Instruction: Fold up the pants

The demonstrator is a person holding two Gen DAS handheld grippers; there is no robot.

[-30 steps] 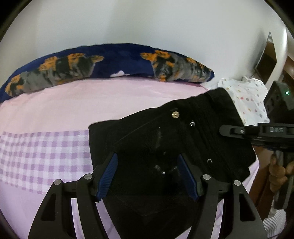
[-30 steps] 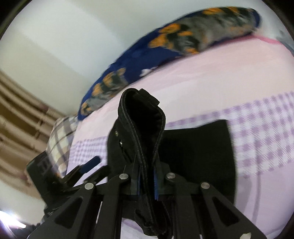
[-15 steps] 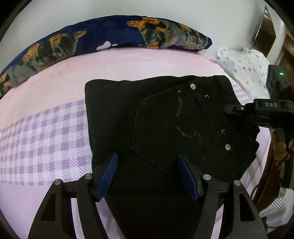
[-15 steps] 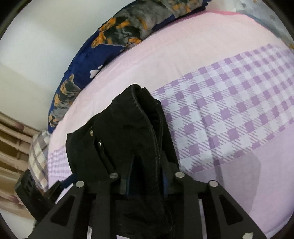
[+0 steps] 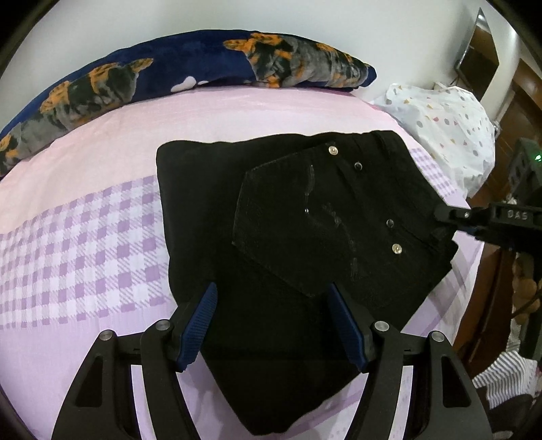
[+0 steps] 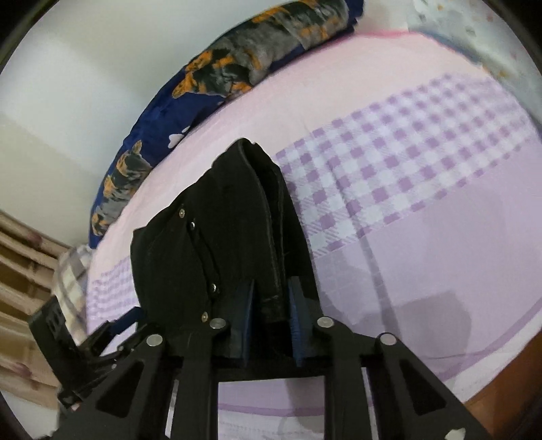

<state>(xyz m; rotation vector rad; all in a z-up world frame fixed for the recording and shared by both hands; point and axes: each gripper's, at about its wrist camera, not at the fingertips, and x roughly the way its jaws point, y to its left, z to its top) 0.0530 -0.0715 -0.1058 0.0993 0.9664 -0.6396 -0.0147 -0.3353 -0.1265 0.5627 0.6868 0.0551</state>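
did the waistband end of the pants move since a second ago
Yes. Against the pink sheet in the left wrist view, the pants waistband end, held raised by the right gripper, has come down flat onto the bed.

The pants (image 5: 305, 237) lay folded on the bed sheet (image 5: 84, 237), in the middle of the left wrist view. Behind them, along the far edge of the bed against the wall (image 5: 271, 20), lay a long blanket roll (image 5: 189, 71). A spotted bundle (image 5: 443, 125) sat to the right of the roll's end, beyond the pants' far right corner. The left gripper (image 5: 276, 326) stood over the near part of the pants, one finger either side of the cloth. The right gripper (image 6: 271, 321) met the pants at their right edge, the waistband between its fingers.
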